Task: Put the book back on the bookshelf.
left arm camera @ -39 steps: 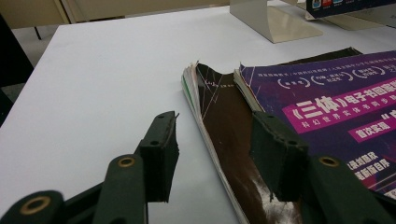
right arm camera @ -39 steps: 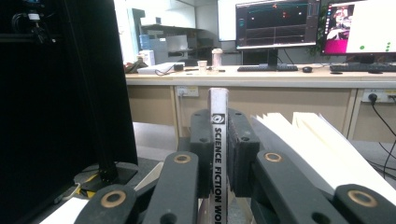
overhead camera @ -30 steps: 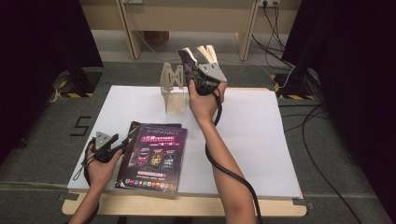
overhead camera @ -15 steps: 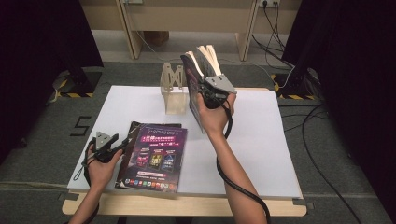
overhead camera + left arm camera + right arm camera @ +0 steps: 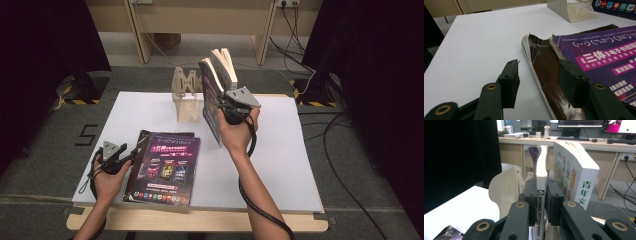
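Observation:
My right gripper (image 5: 219, 106) (image 5: 541, 192) is held above the table's middle, shut on the spine of a thin upright magazine (image 5: 211, 100) (image 5: 540, 173) marked "Science Fiction World". Its jaws have just been opening slightly, with the magazine still between the pads. A thicker white-spined book (image 5: 226, 62) (image 5: 576, 175) stands close against the right jaw; what carries it I cannot tell. My left gripper (image 5: 132, 156) (image 5: 540, 82) rests open at the table's front left. Its jaws straddle the edge of a dark magazine (image 5: 544, 62) lying under a purple one (image 5: 167, 167) (image 5: 604, 55).
A beige metal bookend (image 5: 187, 97) (image 5: 504, 190) (image 5: 571, 11) stands at the back of the white table (image 5: 280, 165), just left of the lifted magazine. Cables trail on the floor at the right. A desk with monitors stands beyond the table.
The right hand has carried the upright magazine and book to the right and toward the near side, away from the bookend. The left hand and flat magazines have not moved.

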A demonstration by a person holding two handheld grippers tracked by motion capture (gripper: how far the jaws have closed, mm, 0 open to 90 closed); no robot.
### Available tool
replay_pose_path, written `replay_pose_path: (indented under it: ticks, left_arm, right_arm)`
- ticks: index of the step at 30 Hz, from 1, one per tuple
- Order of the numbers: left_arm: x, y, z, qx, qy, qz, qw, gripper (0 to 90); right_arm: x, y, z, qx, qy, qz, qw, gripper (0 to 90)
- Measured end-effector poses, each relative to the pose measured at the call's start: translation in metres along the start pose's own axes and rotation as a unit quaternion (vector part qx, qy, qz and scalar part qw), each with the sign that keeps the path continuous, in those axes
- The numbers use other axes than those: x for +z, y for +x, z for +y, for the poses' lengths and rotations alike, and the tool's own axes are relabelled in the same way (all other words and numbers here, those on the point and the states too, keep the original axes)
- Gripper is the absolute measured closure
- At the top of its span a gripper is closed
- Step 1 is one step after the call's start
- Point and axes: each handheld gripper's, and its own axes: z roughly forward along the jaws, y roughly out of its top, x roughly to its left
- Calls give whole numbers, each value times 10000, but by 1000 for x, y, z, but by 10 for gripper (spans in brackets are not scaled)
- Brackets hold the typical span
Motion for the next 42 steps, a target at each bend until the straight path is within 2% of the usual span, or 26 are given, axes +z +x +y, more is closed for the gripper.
replay_pose_path:
  ticks: [9,13,15,18,26,31,33,36,42]
  left_arm:
    - [0,0,0,-5,-7,-3,10000,509]
    - [0,1,0,-21,-19,-12,10000,510]
    - [0,1,0,-26,-20,-15,10000,509]
    - [0,0,0,-4,-4,-2,10000,509]
    - [0,0,0,1,2,4,10000,510]
    - [0,1,0,-24,-14,-16,10000,510]
    - [0,1,0,-32,-17,-18,10000,510]
    - [0,1,0,-16,-13,-19,10000,510]
    - [0,0,0,-10,-10,-13,10000,510]
  right_arm:
    - [2,-2,4,-24,105,-31,9999,782]
    - [5,-2,4,20,128,-55,9999,796]
    - [5,-3,5,-48,151,-96,9998,798]
    - [7,-3,6,2,203,-68,9998,780]
    - [18,-6,10,12,329,-168,9993,757]
    - [25,-5,13,-25,416,-210,9989,799]
    - [26,-5,13,29,420,-211,9989,820]
    - [26,-5,12,46,395,-279,9988,827]
    - [25,-5,12,129,341,-257,9990,830]
